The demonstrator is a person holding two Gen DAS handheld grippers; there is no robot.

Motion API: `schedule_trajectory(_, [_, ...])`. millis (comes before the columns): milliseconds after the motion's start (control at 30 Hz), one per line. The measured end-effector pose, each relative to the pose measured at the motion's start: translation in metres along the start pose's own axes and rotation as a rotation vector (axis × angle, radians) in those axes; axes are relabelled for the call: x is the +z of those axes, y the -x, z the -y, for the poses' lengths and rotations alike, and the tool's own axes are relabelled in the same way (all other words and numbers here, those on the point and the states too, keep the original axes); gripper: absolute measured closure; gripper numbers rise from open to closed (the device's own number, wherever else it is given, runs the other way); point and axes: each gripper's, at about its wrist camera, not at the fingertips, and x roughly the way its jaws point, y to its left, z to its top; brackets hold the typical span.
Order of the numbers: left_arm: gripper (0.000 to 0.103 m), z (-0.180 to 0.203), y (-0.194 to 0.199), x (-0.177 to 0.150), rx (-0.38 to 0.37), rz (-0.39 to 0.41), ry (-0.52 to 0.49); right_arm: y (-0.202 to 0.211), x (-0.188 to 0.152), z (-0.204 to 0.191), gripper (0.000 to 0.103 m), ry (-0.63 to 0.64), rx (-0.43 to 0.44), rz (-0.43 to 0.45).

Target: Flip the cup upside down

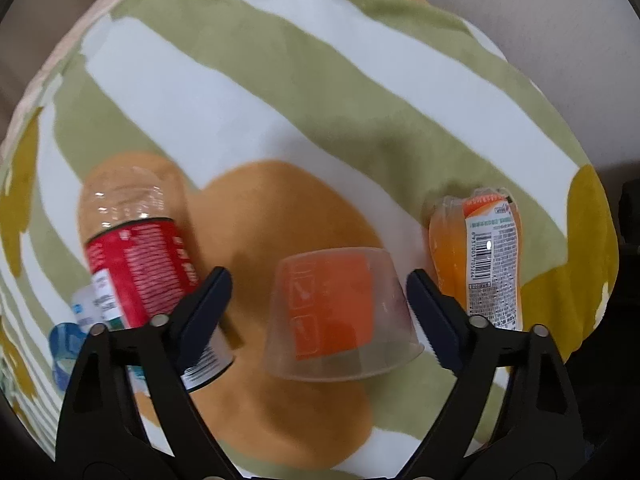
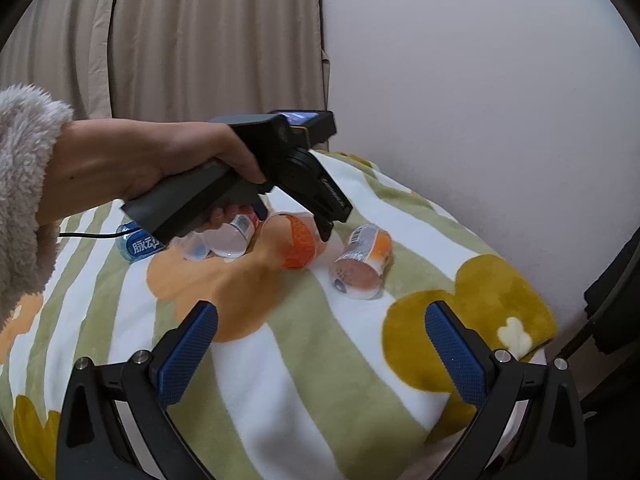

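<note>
A clear plastic cup point(image 1: 340, 312) with an orange label sits upside down, rim down, on the striped blanket point(image 1: 280, 92). My left gripper point(image 1: 320, 304) is open, its fingers on either side of the cup without touching it. In the right wrist view the cup point(image 2: 294, 242) shows below the left gripper point(image 2: 296, 220), which a hand holds from the left. My right gripper point(image 2: 320, 352) is open and empty, nearer the front of the blanket point(image 2: 280, 380).
A red-labelled clear bottle point(image 1: 136, 248) lies left of the cup and an orange drink bottle point(image 1: 484, 256) lies right of it. A blue-labelled bottle point(image 2: 138, 246) lies further left. A wall and curtains stand behind.
</note>
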Motion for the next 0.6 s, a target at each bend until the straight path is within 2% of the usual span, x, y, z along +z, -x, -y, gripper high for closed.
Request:
schedule_trajectory(67, [0.028,0.003,-0.007,-0.002,-0.011,-0.027,-0.013,-0.001,0.000,-0.001,0.000,0.004,0.000,0.000])
schedule_trajectory(100, [0.036,0.005,-0.010,-0.004,-0.014,-0.041,-0.019,0.000,0.000,-0.001,0.000,0.007,0.000,0.003])
schedule_trajectory(267, [0.038,0.013,-0.010,-0.011,0.015,-0.052,-0.047,0.006,-0.001,0.002,0.000,0.004,-0.009,0.019])
schedule_trajectory(367, [0.039,0.016,0.003,-0.016,-0.012,-0.047,-0.036,0.008,-0.001,0.004,0.000,-0.013,-0.008,0.024])
schedule_trajectory(467, [0.039,0.014,0.024,-0.027,-0.039,-0.035,-0.025,0.015,0.001,0.006,0.000,-0.034,-0.002,0.029])
schedule_trajectory(600, [0.039,0.007,0.066,-0.061,-0.052,-0.004,-0.051,0.034,0.007,0.007,0.000,-0.045,0.009,0.054])
